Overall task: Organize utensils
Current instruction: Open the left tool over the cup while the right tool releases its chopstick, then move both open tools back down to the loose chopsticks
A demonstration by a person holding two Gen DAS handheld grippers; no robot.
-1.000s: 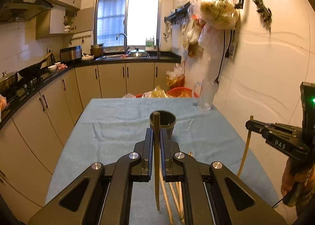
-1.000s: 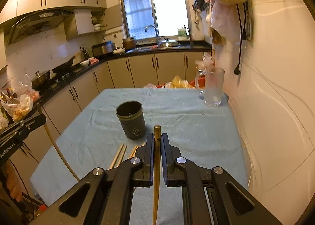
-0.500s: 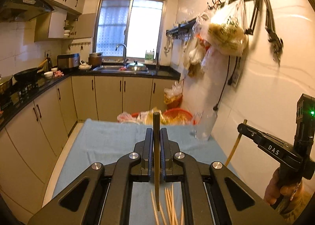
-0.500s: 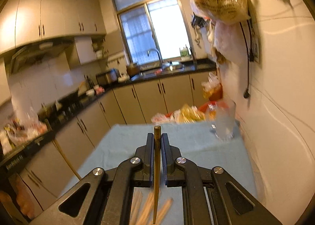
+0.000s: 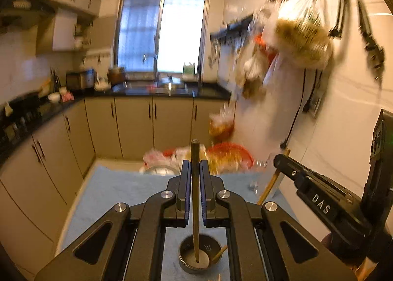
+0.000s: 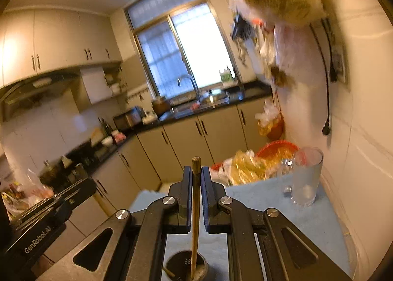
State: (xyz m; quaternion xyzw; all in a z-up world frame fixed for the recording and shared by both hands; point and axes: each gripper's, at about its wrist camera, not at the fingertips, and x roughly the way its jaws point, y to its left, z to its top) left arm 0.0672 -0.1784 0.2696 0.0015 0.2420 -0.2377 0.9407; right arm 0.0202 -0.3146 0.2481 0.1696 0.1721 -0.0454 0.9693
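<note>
A: How is the chopstick (image 5: 195, 182) in the left tool (image 5: 195, 180) expected to handle?

B: It is judged light, stiff, thin and somewhat slick. It is pinched near its upper end between pads pressed almost together, and its tip hangs inside the dark holder (image 5: 196, 257) on the blue-covered surface (image 5: 110, 190), where another stick end is already seen leaning. A hold nearer the middle is judged to swing less.

A: And the right tool (image 6: 196, 180)?

B: A second chopstick (image 6: 195, 219) is clamped the same way, jaws nearly shut on it, its lower end over the same holder. A clear glass (image 6: 305, 177) is noted far right.

A: Pose?

B: Both tools are pointed forward and tipped moderately downward, side by side, the sticks held near vertical. Background blur is noted in both views.
</note>
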